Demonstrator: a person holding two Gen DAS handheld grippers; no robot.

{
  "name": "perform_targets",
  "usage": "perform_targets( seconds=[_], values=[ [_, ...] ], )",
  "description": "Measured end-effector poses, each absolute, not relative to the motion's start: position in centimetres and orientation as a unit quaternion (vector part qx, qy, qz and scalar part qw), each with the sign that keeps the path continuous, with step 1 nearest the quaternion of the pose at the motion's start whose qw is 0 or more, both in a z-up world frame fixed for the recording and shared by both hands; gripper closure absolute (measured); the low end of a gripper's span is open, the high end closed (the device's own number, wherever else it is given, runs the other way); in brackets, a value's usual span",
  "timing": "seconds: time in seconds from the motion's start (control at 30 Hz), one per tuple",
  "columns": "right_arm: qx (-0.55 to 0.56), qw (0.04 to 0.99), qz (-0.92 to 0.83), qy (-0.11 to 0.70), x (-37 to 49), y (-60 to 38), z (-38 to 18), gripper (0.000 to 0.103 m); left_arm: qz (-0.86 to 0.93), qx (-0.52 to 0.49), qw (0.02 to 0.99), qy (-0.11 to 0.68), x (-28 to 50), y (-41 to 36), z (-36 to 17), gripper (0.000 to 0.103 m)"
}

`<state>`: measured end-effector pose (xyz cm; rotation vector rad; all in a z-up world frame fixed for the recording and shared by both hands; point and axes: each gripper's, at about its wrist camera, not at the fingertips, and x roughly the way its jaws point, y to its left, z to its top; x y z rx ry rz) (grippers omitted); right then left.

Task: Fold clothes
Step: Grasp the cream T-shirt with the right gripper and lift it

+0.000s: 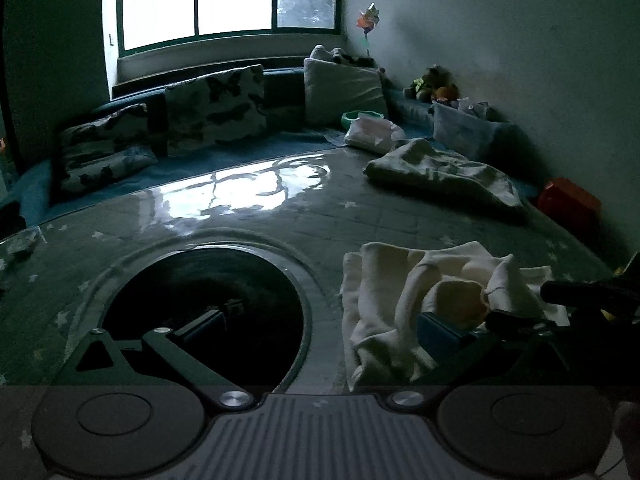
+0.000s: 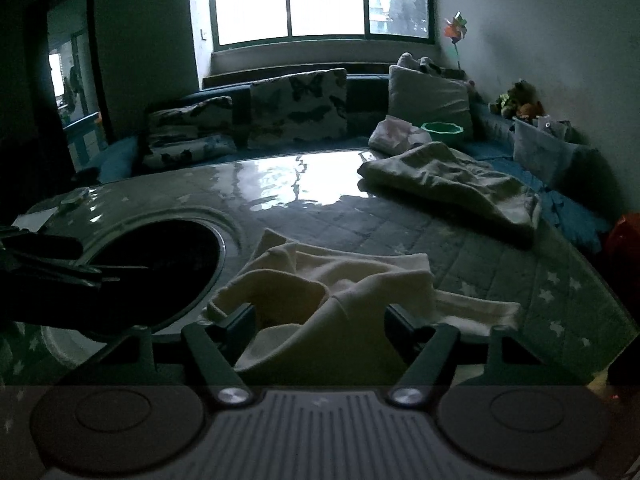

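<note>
A cream garment [image 2: 344, 280] lies crumpled on the glossy, star-patterned table top [image 2: 500, 264]. In the right wrist view my right gripper [image 2: 320, 316] stands over its near edge. The jaws are wide apart, a raised fold of the cloth sits between the fingers, and I see no pinch. My left gripper [image 1: 324, 320] is open to the left of the garment [image 1: 400, 292]. Its left finger [image 1: 208, 318] is over a round black inset, and its right finger [image 1: 440, 330] is at the cloth's near left edge. Each gripper shows dark at the side of the other's view.
A second pale garment [image 2: 452, 184] lies crumpled at the far right of the table. The round black inset [image 1: 200, 288] is sunk into the table at the left. Behind are butterfly cushions [image 2: 296, 108], a green bowl [image 2: 442, 130], a grey bin [image 2: 540, 148] and a red object [image 1: 568, 200].
</note>
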<state>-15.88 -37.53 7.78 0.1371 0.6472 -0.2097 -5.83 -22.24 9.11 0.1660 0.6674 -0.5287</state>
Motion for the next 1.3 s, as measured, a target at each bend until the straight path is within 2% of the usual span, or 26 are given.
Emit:
perform_targets(
  seconds=[0.33, 0.5, 0.57, 0.63, 0.7, 0.97, 1.3],
  values=[
    [0.074, 0.927, -0.117, 0.347, -15.2, -38.1, 6.5, 0.030, -0.266, 0.088, 0.902, 0.330, -5.7, -23.4, 8.6, 0.000],
    [0.067, 0.920, -0.103, 0.373, -15.4, -37.9, 5.5, 0.047, -0.270, 0.094, 0.899, 0.332, -5.6, -23.9, 8.3, 0.000],
    [0.066, 0.919, -0.094, 0.376, -15.6, -37.8, 5.4, 0.062, -0.272, 0.097, 0.898, 0.333, -5.5, -24.2, 8.2, 0.000],
    [0.069, 0.919, -0.090, 0.378, -15.8, -37.8, 5.2, 0.067, -0.274, 0.099, 0.896, 0.334, -5.5, -24.5, 8.1, 0.000],
    [0.068, 0.920, -0.087, 0.377, -16.1, -37.8, 5.1, 0.076, -0.276, 0.101, 0.895, 0.336, -5.4, -24.8, 7.9, 0.000],
    [0.060, 0.924, -0.079, 0.369, -17.1, -37.3, 4.9, 0.089, -0.286, 0.108, 0.888, 0.343, -5.6, -25.9, 7.3, 0.000],
    [0.035, 0.929, -0.064, 0.362, -19.7, -35.6, 4.8, 0.092, -0.295, 0.112, 0.882, 0.350, -5.6, -26.3, 6.8, 0.002]
  ],
)
